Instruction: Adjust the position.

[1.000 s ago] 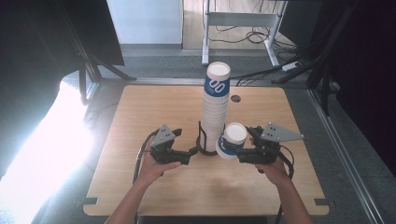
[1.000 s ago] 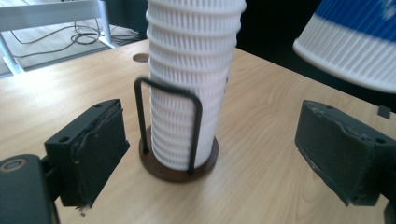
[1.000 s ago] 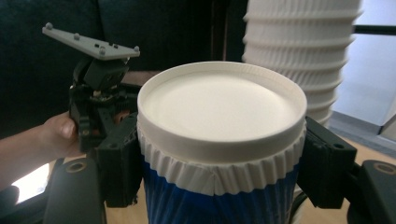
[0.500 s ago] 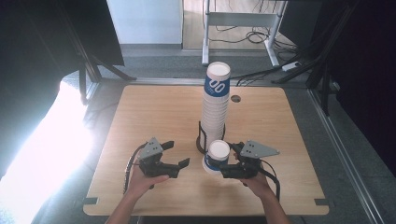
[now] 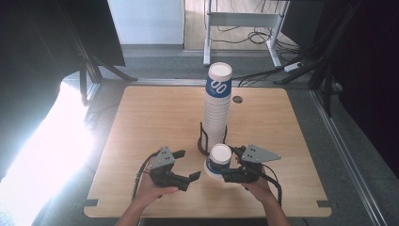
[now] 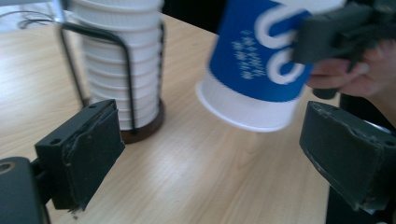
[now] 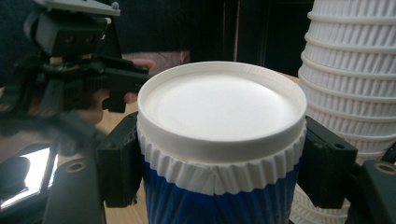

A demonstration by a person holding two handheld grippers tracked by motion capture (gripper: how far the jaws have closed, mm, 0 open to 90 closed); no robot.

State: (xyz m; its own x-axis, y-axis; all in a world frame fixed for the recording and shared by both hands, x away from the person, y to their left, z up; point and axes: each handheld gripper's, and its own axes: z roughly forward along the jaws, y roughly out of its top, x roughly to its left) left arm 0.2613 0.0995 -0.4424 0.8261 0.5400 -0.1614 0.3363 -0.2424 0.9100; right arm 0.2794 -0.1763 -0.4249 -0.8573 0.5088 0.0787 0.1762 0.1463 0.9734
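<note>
A blue-and-white paper cup [image 5: 219,159] [image 7: 219,121] [image 6: 261,60] is clamped in my right gripper [image 5: 221,170] [image 7: 219,163], just off the table and tilted. Its flat white end faces the high camera. A tall stack of the same cups [image 5: 217,110] [image 6: 121,60] [image 7: 355,84] stands in a black wire holder [image 5: 202,141] right behind it. My left gripper [image 5: 187,165] [image 6: 210,158] is open to the cup's left, and the cup hangs ahead of its jaws. The right gripper view has the left gripper [image 7: 70,46] beyond the cup.
The wooden table [image 5: 155,113] has a small round hole [image 5: 237,100] near its far edge. Black cables trail from both grippers toward the person. Desk legs and floor cables [image 5: 244,33] lie beyond the table. Bright glare covers the floor at the left.
Both grippers have come back toward the near edge. The right one carried the cup down and away from the stack. The left one has closed in toward the cup.
</note>
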